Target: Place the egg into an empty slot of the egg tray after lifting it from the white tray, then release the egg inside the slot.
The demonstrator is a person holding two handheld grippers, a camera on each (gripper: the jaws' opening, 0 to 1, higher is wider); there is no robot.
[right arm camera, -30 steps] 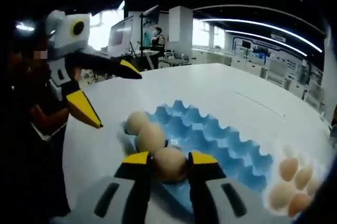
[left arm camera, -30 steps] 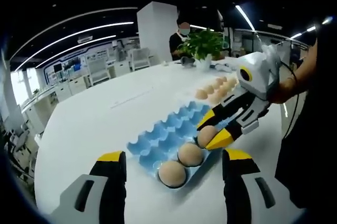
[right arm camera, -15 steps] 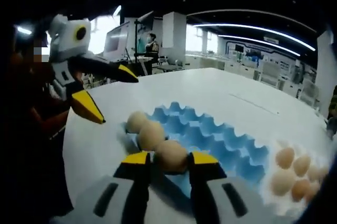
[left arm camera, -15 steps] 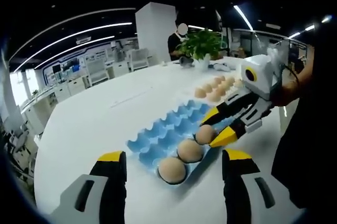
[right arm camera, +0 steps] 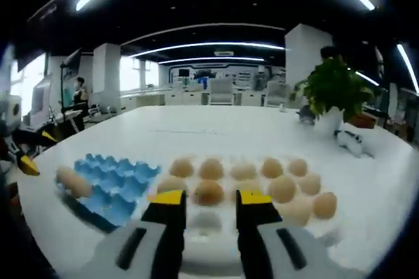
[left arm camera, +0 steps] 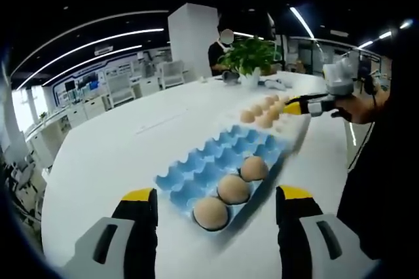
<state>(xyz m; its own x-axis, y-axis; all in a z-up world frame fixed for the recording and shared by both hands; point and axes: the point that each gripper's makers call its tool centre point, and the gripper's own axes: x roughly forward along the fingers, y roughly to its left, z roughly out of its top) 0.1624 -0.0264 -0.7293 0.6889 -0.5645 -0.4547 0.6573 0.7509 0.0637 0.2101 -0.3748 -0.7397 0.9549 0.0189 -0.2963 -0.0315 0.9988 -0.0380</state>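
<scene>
Blue egg tray: moulded carton on the white table, lying between the left gripper's jaws and the white tray; in the right gripper view it sits at the left.
Eggs in the egg tray: three brown eggs in a row along the tray's right edge, in neighbouring slots; near egg, middle egg, far egg. Other slots look vacant.
White tray: just beyond the egg tray's far end, holding a cluster of loose eggs (two rows in the right gripper view; count about ten, the edges being blurred).
Left gripper: yellow-tipped jaws spread wide, nothing between them, hanging over the table at the near end of the egg tray.
Right gripper: jaws apart, tips just in front of the white tray; one egg of the near row shows in the gap, and whether the tips touch it cannot be told. In the left gripper view this gripper reaches in from the right, held by a hand, its tip by the white tray's eggs.
Potted plant: green, at the far side of the table (right of centre in the right gripper view).
Person: standing beyond the table beside a white pillar.
Surroundings: open office, desks and ceiling strip lights.
</scene>
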